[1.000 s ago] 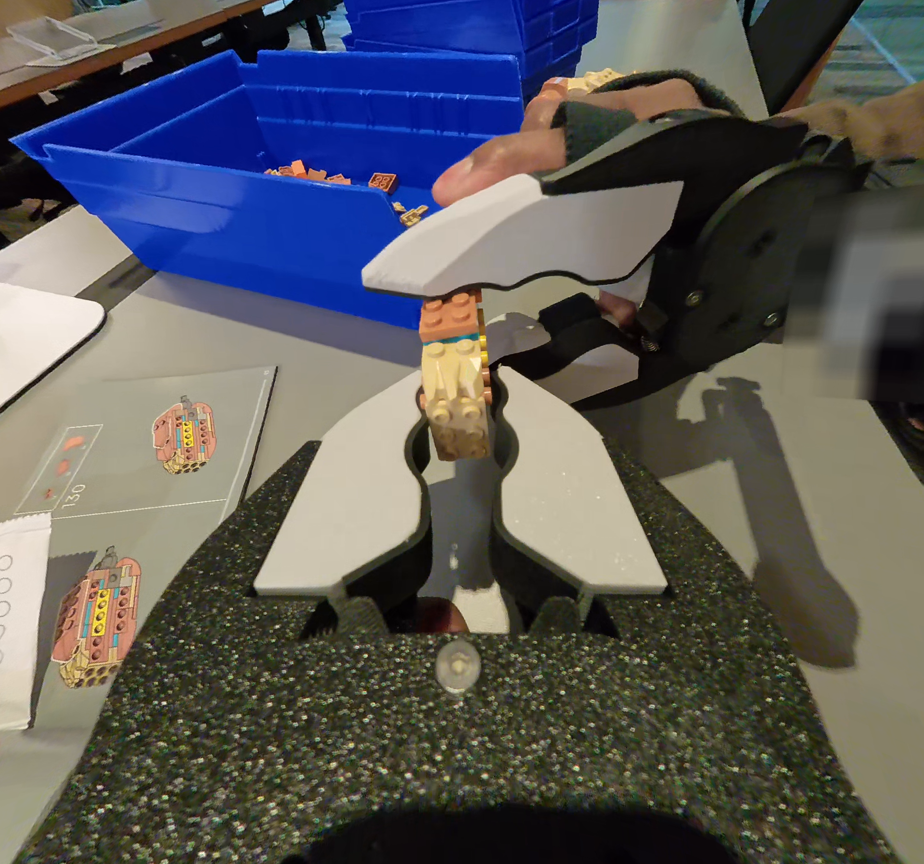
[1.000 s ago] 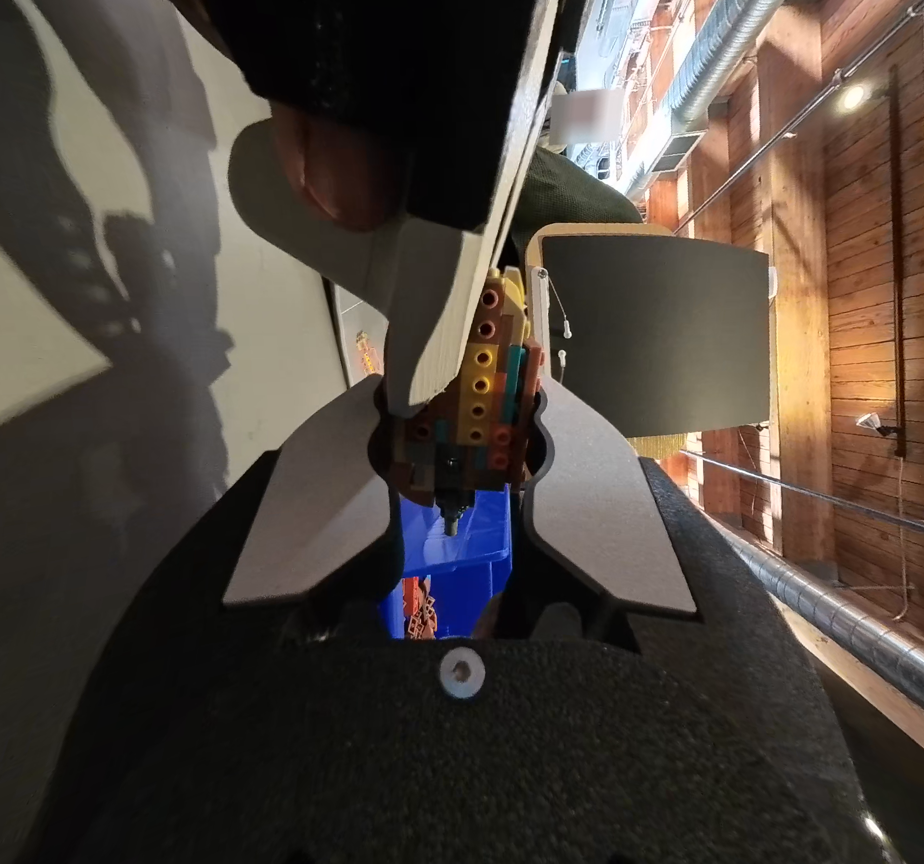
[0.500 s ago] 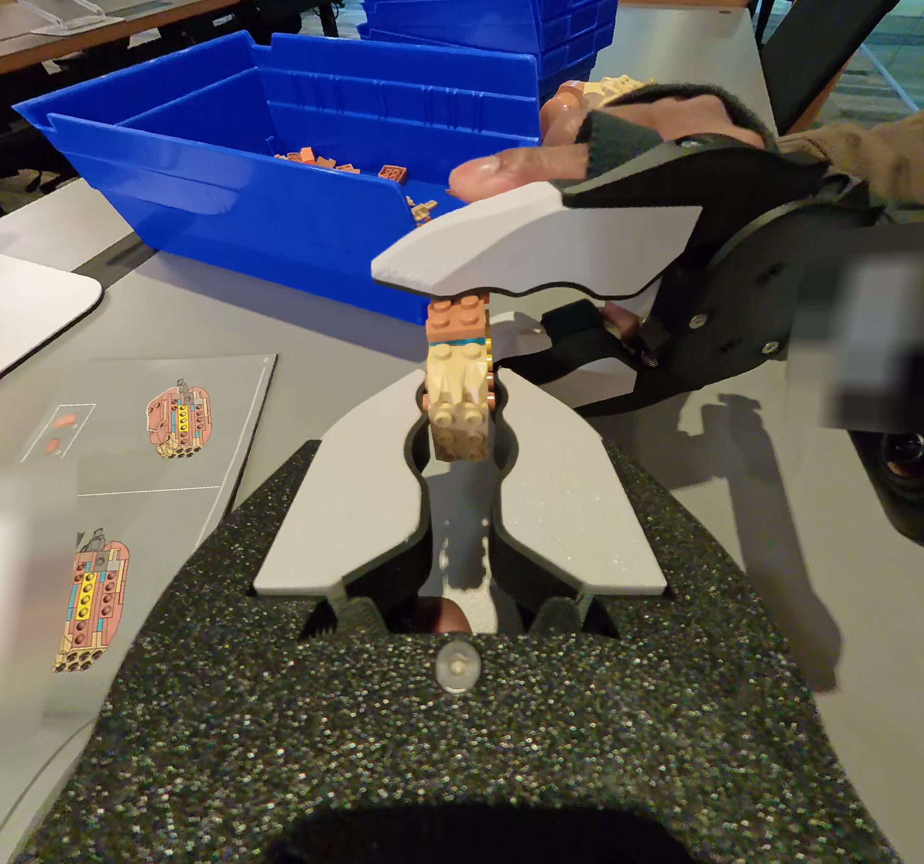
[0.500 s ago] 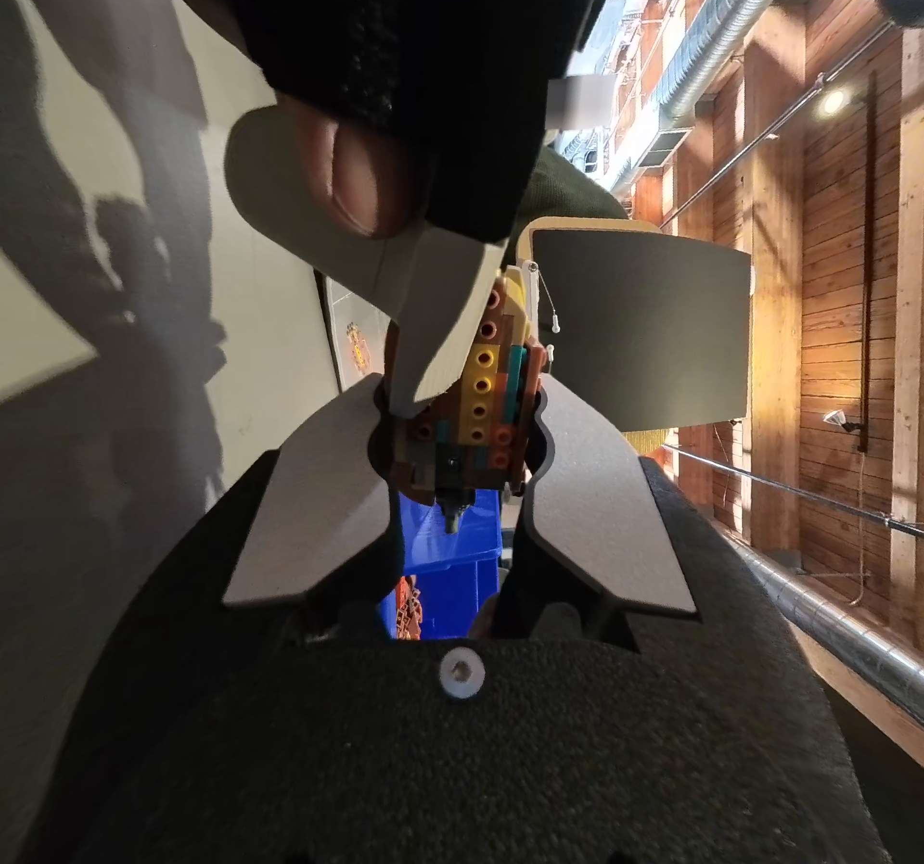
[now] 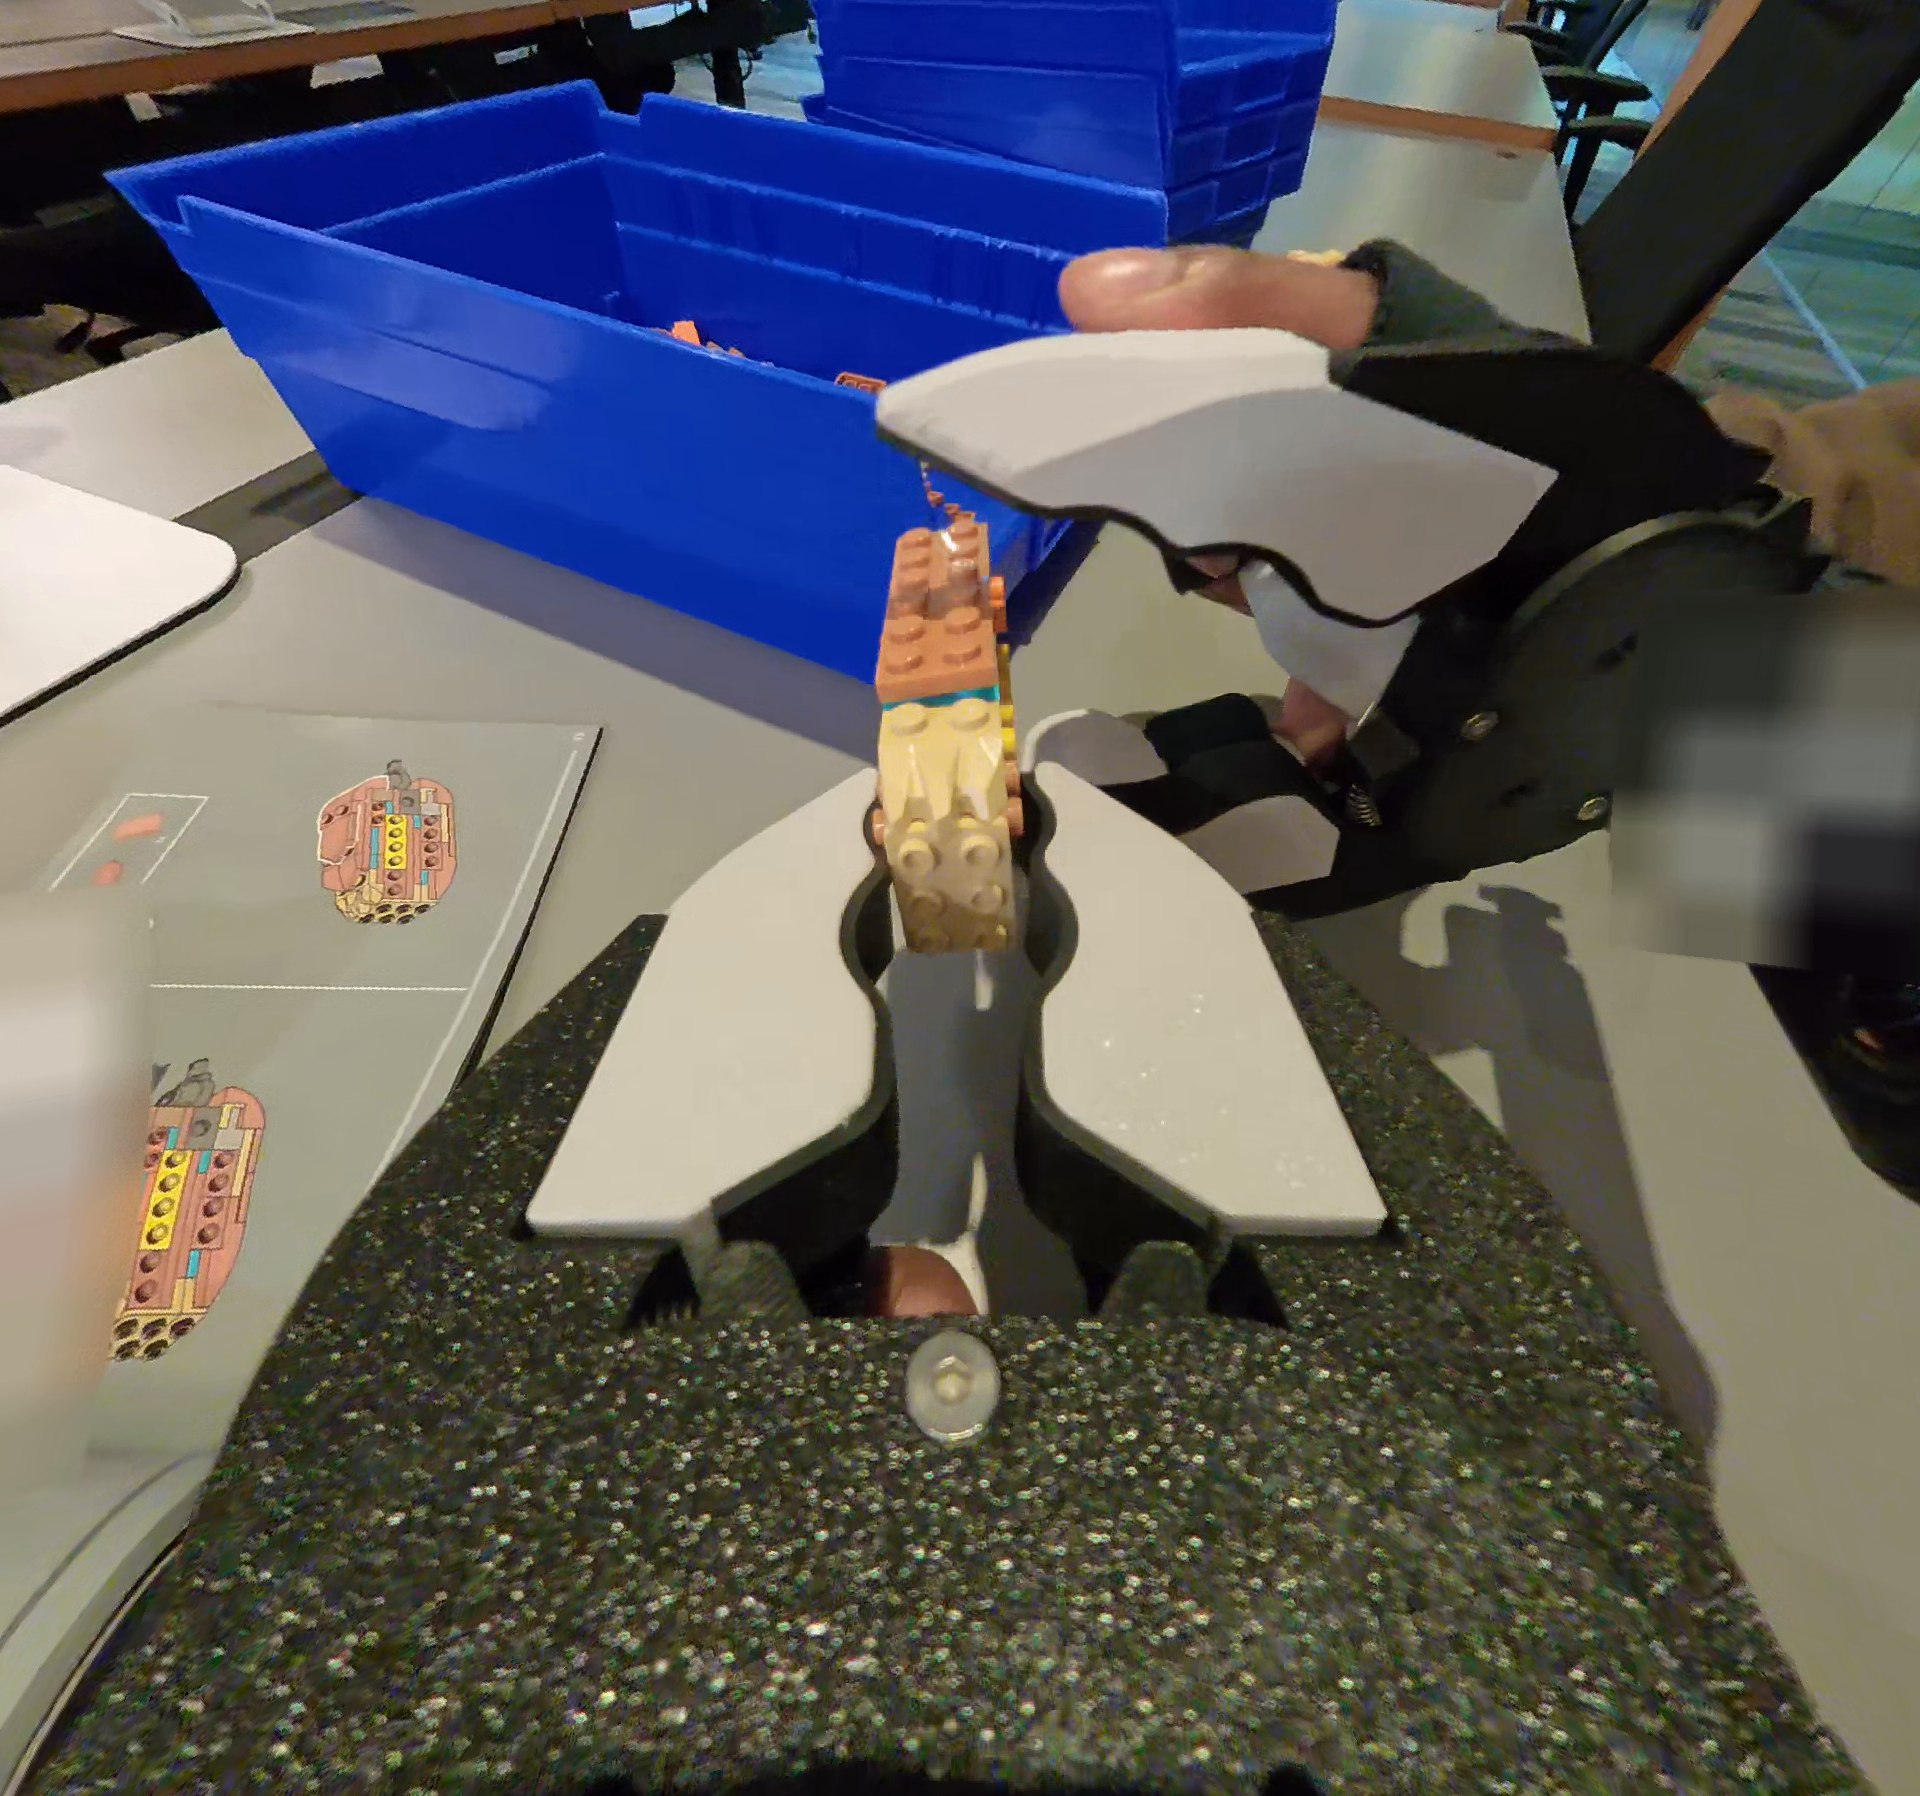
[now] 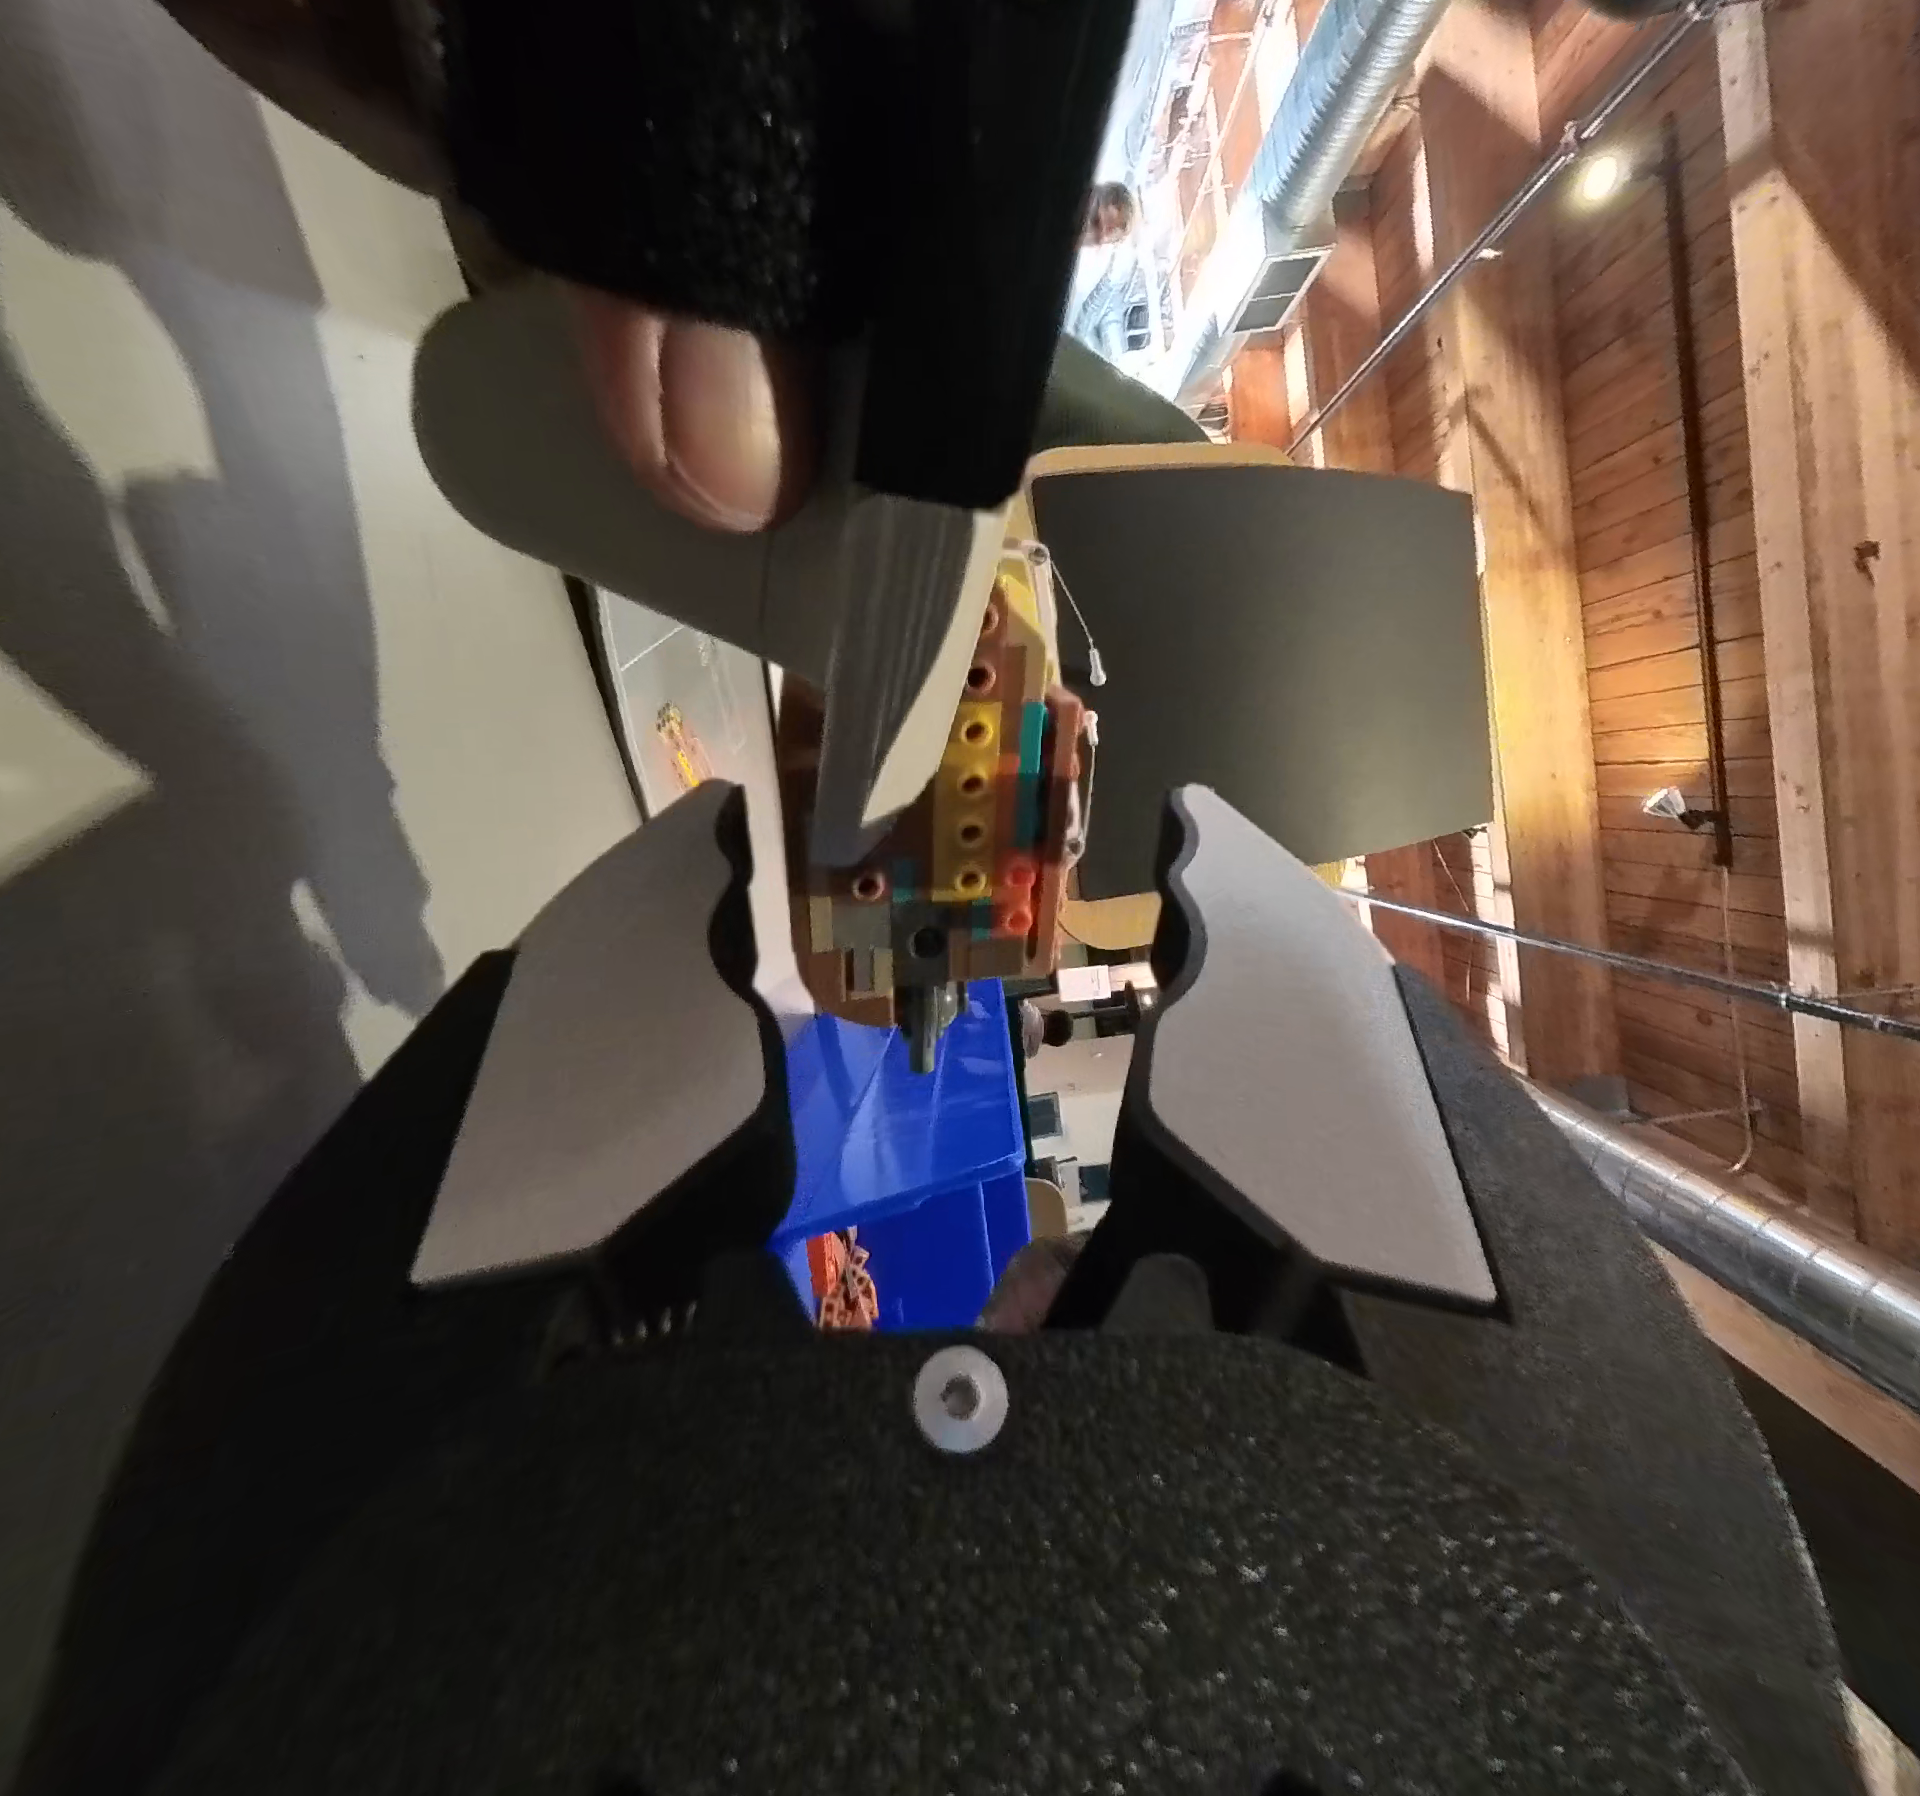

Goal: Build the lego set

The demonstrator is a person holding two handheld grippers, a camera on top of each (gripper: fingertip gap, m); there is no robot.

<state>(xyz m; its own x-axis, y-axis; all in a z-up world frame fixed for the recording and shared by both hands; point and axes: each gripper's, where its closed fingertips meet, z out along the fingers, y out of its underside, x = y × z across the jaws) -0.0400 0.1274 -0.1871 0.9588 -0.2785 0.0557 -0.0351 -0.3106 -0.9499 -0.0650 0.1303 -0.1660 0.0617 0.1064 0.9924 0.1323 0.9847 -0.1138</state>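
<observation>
Above the grey table (image 5: 1351, 167), our left gripper (image 5: 951, 873) squeezes the lego model (image 5: 945, 759) between its two fingers and holds it up on end. Our right gripper (image 6: 956, 873) is spread wide, with the model (image 6: 945, 873) between its fingers but not touching them. Behind the model sits a blue bin (image 5: 582, 416) with loose bricks. An instruction sheet (image 5: 312, 873) lies flat at our left.
</observation>
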